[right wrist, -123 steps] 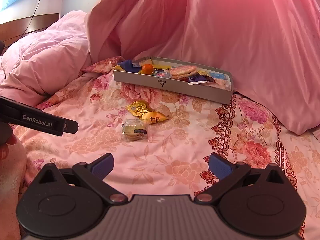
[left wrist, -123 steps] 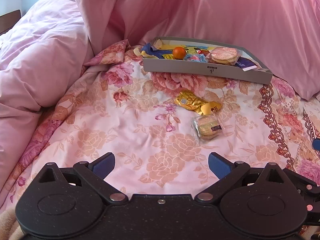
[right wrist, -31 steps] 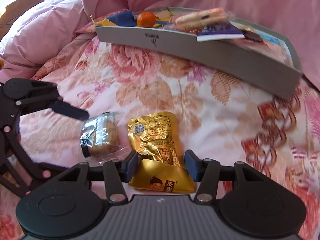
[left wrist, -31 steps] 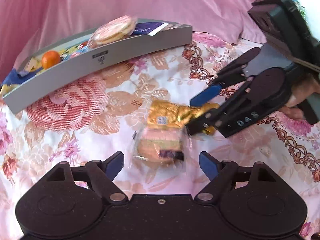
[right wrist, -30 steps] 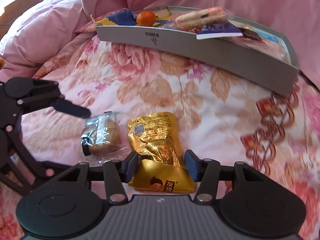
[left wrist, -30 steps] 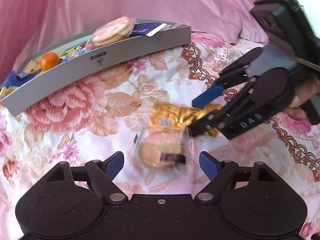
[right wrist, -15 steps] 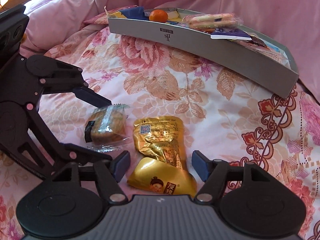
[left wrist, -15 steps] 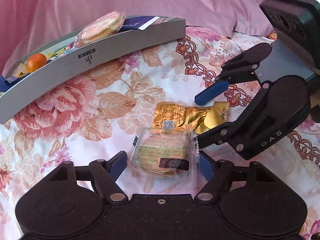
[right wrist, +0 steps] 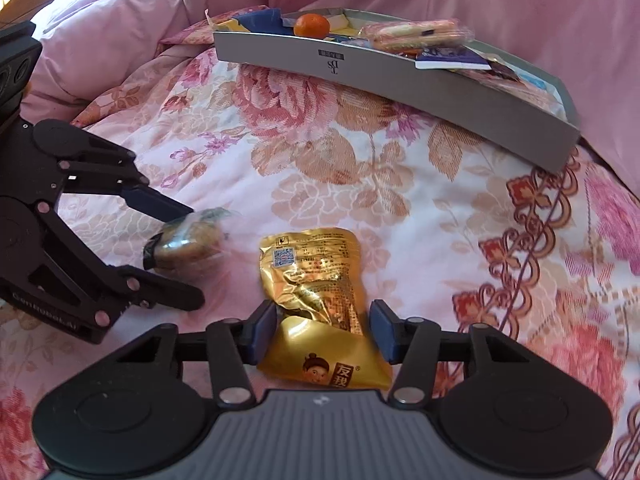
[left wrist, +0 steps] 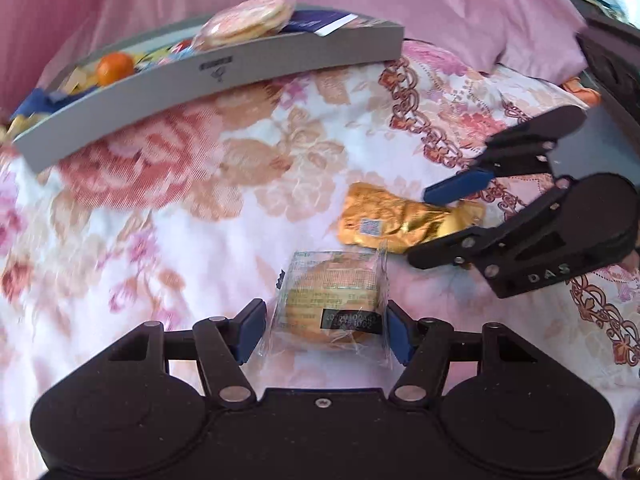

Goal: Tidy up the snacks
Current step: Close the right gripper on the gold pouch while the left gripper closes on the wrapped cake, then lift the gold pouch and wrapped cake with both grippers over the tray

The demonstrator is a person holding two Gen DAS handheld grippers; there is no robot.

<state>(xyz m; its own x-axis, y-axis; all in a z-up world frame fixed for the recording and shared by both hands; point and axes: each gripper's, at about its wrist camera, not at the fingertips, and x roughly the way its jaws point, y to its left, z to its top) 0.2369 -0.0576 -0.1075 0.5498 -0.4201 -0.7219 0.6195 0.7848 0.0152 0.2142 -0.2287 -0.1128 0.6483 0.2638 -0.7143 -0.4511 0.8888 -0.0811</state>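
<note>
Grey tray [right wrist: 400,76] at the far end of the floral bedspread [right wrist: 360,184] has a small dark logo on its front wall, reads roughly "DS" w/ tiny text above, too small to make out. In the tray: orange [right wrist: 311,25], wrapped round crackers [right wrist: 412,32], blue packets. Gold snack packet [right wrist: 316,280] lies on the bedspread well short of the tray; printed QR code near its top, cartoon face + Chinese characters on the bottom flap. Clear-wrapped cake [left wrist: 334,300] sits just left of the gold packet, black label strip w/ digits, not legible. Right hand-held gripper [right wrist: 323,334] body shows "DAS" seen from the left wrist cam; left hand-held gripper [left wrist: 325,330] body shows "GenRobot.AI", partly cut off, seen from the right wrist cam. Left one: blue pads [left wrist: 251,326] narrowed in on both sides of the cake's wrapper, right at its edges; firm clamp or just touching, can't tell. Right one: pads set narrow either side of the gold packet's lower half, at or v. near the foil, contact not certain. Both snacks are on the bedspread, near side of the tray.
</note>
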